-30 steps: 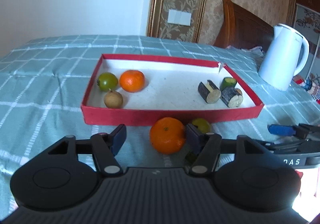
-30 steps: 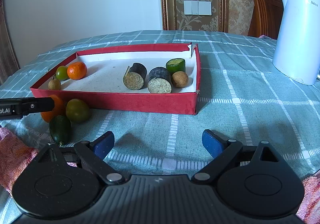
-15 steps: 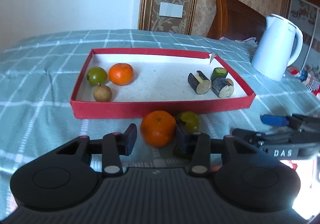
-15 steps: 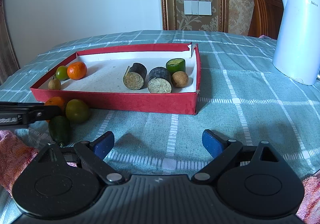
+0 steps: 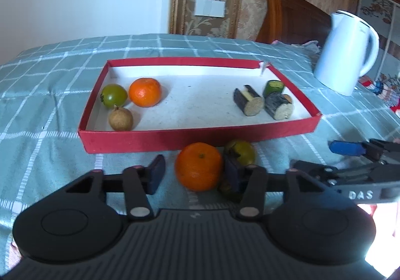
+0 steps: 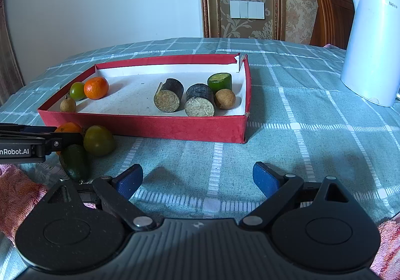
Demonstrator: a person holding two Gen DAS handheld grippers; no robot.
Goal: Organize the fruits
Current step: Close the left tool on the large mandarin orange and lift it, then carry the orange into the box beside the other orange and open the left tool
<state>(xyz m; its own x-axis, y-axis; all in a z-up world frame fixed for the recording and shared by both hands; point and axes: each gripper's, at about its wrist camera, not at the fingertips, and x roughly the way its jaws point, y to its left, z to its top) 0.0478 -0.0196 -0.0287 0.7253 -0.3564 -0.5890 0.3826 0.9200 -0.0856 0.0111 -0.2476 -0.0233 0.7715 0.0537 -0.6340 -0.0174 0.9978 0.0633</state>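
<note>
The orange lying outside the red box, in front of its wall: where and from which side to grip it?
Grip the round orange across its widest middle, coming from the near side, slightly above: the red box blocks behind, a green fruit crowds its right. The left gripper, jaws just closing, straddles it so.

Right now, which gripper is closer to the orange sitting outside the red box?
Left. The left gripper has that orange between its jaws, with a gap showing on one side. The right gripper hangs open over bare tablecloth, well off to the side.
</note>
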